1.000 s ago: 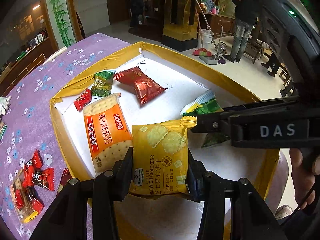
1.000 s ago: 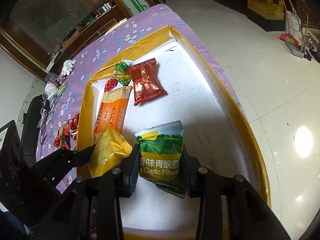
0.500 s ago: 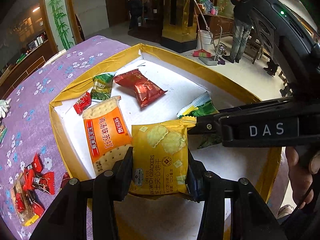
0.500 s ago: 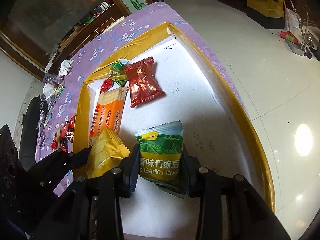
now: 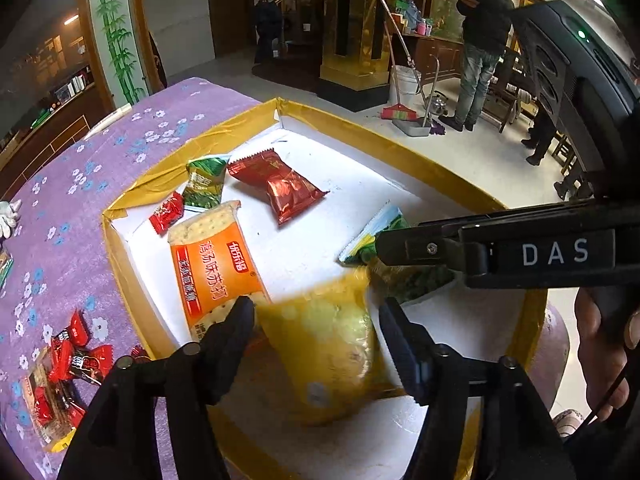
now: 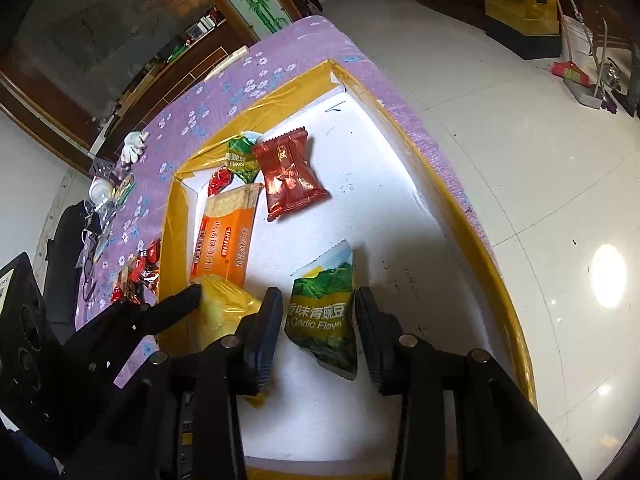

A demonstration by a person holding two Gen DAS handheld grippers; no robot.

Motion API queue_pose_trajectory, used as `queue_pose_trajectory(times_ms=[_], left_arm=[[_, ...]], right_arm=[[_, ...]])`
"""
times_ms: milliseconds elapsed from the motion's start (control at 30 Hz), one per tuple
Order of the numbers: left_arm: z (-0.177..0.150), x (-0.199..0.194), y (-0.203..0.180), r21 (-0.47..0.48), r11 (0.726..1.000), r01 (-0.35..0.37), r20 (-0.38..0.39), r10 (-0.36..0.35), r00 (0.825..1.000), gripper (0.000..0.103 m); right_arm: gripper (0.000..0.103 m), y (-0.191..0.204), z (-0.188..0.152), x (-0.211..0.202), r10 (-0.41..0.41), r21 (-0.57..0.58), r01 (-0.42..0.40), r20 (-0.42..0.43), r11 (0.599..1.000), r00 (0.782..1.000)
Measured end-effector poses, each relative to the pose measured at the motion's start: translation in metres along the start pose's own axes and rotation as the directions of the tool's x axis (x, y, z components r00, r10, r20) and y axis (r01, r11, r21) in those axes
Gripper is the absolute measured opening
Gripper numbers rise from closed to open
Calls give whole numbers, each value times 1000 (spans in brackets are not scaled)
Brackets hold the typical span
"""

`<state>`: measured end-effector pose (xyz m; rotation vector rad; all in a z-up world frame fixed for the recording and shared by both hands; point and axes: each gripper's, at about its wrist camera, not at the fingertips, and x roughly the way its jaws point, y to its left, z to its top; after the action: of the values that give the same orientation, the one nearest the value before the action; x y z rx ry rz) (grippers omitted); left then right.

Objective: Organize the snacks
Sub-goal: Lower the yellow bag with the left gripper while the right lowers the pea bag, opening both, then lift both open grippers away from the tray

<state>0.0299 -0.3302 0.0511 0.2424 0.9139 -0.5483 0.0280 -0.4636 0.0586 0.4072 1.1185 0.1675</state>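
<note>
1. Yellow cracker packet (image 5: 328,344), blurred, inside the gold-rimmed tray (image 5: 400,156), between the left hand-held gripper (image 5: 316,320) jaws, which have just been opening; pads clear of it.
2. Right hand-held gripper (image 6: 316,316) clamps the green pea packet (image 6: 324,316).

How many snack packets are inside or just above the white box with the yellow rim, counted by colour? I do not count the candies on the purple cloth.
Green: 2, the small green packet and the green pea packet
Red: 2, the dark red packet and the small red candy
Orange: 1, the orange cracker packet
Yellow: 1, the yellow cracker packet
Total: 6
</note>
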Motion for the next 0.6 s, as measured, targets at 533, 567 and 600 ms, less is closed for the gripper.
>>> queue_pose_trajectory(times_ms=[533, 567, 600], left_arm=[[-3, -21, 11, -11, 1000, 11, 33, -11, 999, 76], [-3, -22, 13, -14, 1000, 14, 35, -13, 999, 76], [-3, -23, 14, -15, 1000, 15, 36, -15, 999, 76]], right_arm=[[37, 12, -11, -25, -2, 28, 0, 64, 1000, 998], [37, 12, -11, -27, -4, 31, 2, 68, 1000, 998], [37, 12, -12, -29, -7, 35, 5, 73, 999, 997]])
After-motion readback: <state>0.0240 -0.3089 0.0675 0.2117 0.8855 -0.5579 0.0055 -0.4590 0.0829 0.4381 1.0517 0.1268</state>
